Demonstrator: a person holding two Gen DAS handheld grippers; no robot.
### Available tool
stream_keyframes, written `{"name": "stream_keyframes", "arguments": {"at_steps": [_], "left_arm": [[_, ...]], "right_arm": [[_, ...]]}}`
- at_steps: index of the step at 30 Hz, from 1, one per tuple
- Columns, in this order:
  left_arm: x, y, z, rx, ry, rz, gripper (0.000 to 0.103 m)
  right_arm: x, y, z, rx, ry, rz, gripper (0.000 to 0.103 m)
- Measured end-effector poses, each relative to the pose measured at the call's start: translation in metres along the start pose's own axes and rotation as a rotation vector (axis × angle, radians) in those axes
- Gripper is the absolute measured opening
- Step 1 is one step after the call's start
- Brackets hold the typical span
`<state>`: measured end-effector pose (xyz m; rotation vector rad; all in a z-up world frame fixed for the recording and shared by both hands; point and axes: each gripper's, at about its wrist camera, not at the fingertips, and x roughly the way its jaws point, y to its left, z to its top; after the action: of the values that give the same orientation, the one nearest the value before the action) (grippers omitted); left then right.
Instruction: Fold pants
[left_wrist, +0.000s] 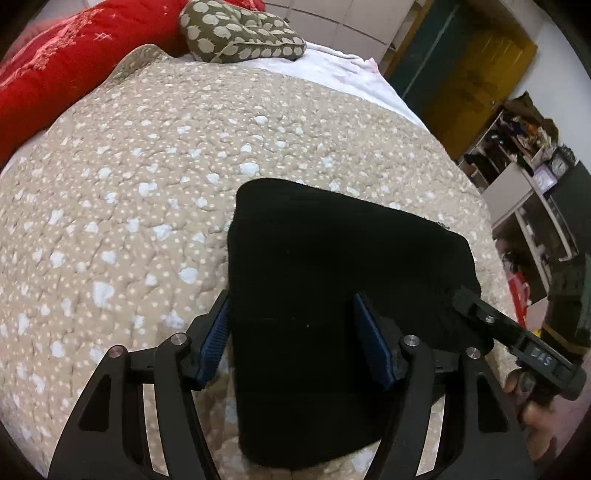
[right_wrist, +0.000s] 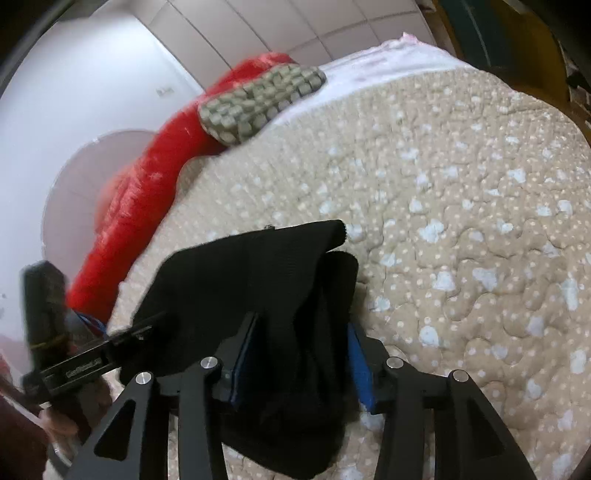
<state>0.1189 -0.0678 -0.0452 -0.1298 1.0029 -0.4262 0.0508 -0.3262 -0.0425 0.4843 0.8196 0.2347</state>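
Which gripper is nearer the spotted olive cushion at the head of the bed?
Hard to call: both grippers, left and right, sit at the black pants, far across the quilt from the cushion.

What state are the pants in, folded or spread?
Folded. The pants form a compact black block with stacked layers on the bed quilt; no legs lie spread out. Whether the fold is finished, cannot tell.

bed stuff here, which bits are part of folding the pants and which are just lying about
Part of the job:
- black pants, bunched on the quilt
- left claw, open over the pants
- right claw, open, cloth between its fingers

Just lying about:
- beige spotted quilt
- red blanket
- olive patterned cushion
- cluttered shelves beside the bed
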Motion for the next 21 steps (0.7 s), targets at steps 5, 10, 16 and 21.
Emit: {"name": "stream_keyframes", "arguments": {"at_steps": [5, 10, 16, 21], "left_arm": [[-0.023, -0.007, 0.009, 0.051, -0.085, 0.079, 0.066], [-0.007, -0.016, 0.019, 0.057, -0.074, 0.155, 0.066], [0.01, -0.019, 0.016, 0.051, -0.058, 0.17, 0.069], [0.011, -0.024, 0.014, 0.071, -0.066, 0.194, 0.069]], "right_arm": [[-0.051, 0.024, 0.008, -0.135, -0.107, -0.04, 0.043], [-0.043, 0.053, 0.02, -0.243, -0.098, -0.021, 0.04], [0.021, 0.037, 0.019, -0.282, 0.036, -0.141, 0.039], [0.014, 0.042, 0.023, -0.295, 0.023, -0.146, 0.039]]}}
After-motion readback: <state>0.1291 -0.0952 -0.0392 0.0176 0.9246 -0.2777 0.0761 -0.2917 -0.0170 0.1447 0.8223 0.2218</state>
